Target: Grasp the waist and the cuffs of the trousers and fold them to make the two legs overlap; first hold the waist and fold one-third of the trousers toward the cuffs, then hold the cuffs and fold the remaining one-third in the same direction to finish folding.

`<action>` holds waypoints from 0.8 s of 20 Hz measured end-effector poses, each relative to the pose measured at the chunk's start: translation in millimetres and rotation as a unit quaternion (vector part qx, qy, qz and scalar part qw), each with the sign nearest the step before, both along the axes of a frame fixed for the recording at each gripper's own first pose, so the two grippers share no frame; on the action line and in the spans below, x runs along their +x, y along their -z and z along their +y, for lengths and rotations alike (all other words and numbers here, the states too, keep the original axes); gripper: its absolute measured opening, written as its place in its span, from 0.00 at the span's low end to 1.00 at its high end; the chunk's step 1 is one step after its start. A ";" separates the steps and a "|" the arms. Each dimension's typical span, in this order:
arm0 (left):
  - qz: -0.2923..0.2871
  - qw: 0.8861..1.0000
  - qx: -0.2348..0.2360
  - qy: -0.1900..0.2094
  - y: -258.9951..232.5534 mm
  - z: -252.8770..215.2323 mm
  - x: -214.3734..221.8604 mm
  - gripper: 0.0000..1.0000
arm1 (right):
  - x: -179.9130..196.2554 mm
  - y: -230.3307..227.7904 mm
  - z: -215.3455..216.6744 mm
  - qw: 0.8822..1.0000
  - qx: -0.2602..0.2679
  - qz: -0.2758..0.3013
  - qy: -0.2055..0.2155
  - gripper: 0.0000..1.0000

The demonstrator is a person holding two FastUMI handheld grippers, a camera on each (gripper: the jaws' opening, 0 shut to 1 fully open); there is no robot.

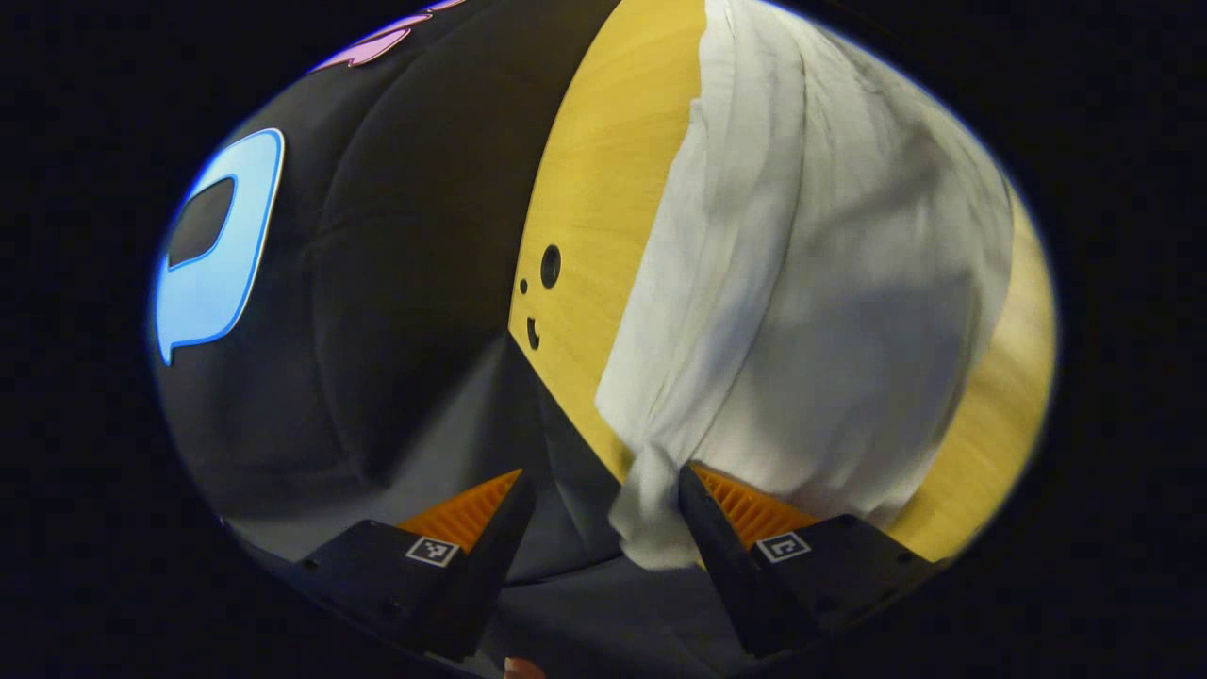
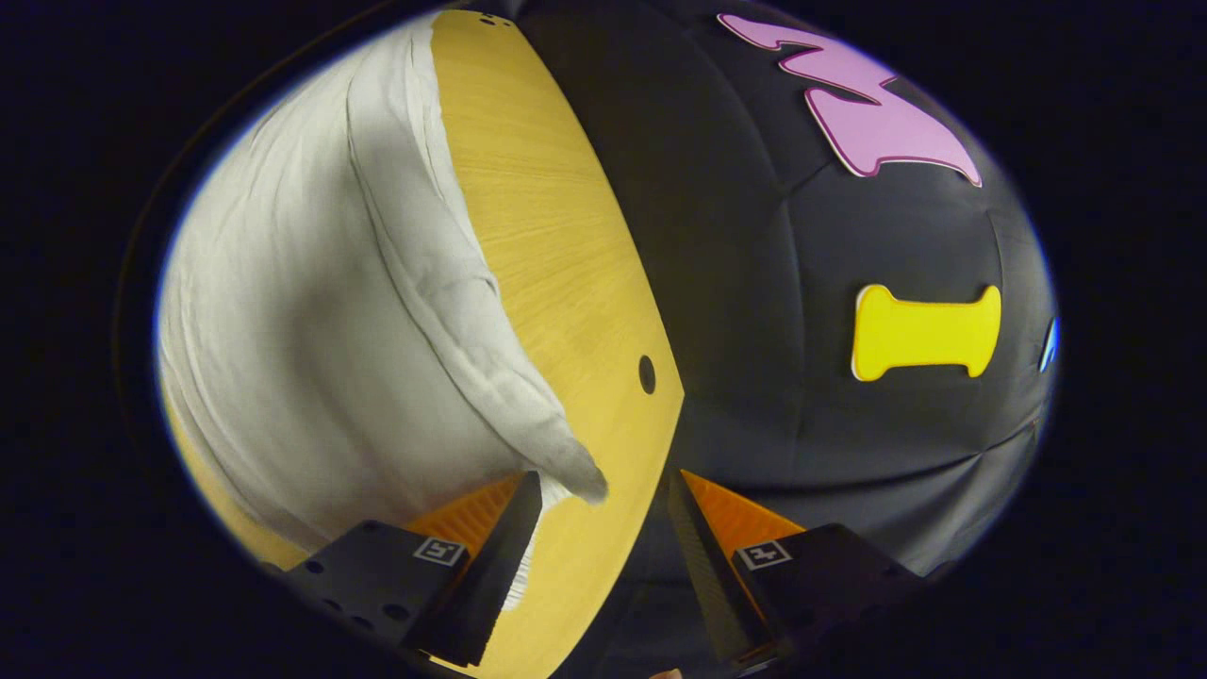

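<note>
White trousers lie bunched on a yellow wooden table. In the left gripper view one corner of them hangs over the table's edge. My left gripper is open around that corner, and the cloth rests against the right-hand finger only. In the right gripper view the trousers spread over the left half, with a thick hemmed edge ending in a corner near the table's edge. My right gripper is open at that edge. The corner lies just beside its left-hand finger.
The table's edge runs between each gripper's fingers, and the black cloth wall hangs beyond it. Small round holes are drilled near the table's corners. A grey floor strip shows below.
</note>
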State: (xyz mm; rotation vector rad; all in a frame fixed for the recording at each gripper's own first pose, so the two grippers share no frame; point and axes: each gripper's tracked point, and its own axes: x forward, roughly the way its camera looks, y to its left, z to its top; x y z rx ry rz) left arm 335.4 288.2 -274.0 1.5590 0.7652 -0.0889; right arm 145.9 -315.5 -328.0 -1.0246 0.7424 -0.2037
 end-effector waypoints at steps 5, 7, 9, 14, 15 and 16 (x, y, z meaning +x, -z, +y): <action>-0.026 0.996 -0.037 -0.077 -13.0 47.2 -38.6 0.97 | -56.8 -26.4 -27.6 0.983 0.106 -0.081 0.126 0.88; -0.042 0.989 -0.097 -0.102 -12.2 37.4 -56.7 0.97 | -72.5 -36.3 -18.3 0.958 0.188 -0.129 0.175 0.89; -0.052 0.977 -0.175 -0.113 -5.1 9.9 -70.6 0.96 | -80.7 -44.1 -5.9 0.925 0.261 -0.175 0.215 0.90; -0.087 0.929 -0.330 -0.141 -2.0 -58.7 -95.9 0.96 | -90.5 -11.8 23.2 0.817 0.434 -0.216 0.313 0.92; -0.094 0.920 -0.348 -0.150 -3.9 -65.4 -98.2 0.96 | -91.2 -2.4 30.8 0.793 0.467 -0.216 0.328 0.92; -0.108 0.909 -0.369 -0.159 -7.8 -72.1 -98.7 0.96 | -92.7 7.6 42.2 0.769 0.496 -0.215 0.341 0.91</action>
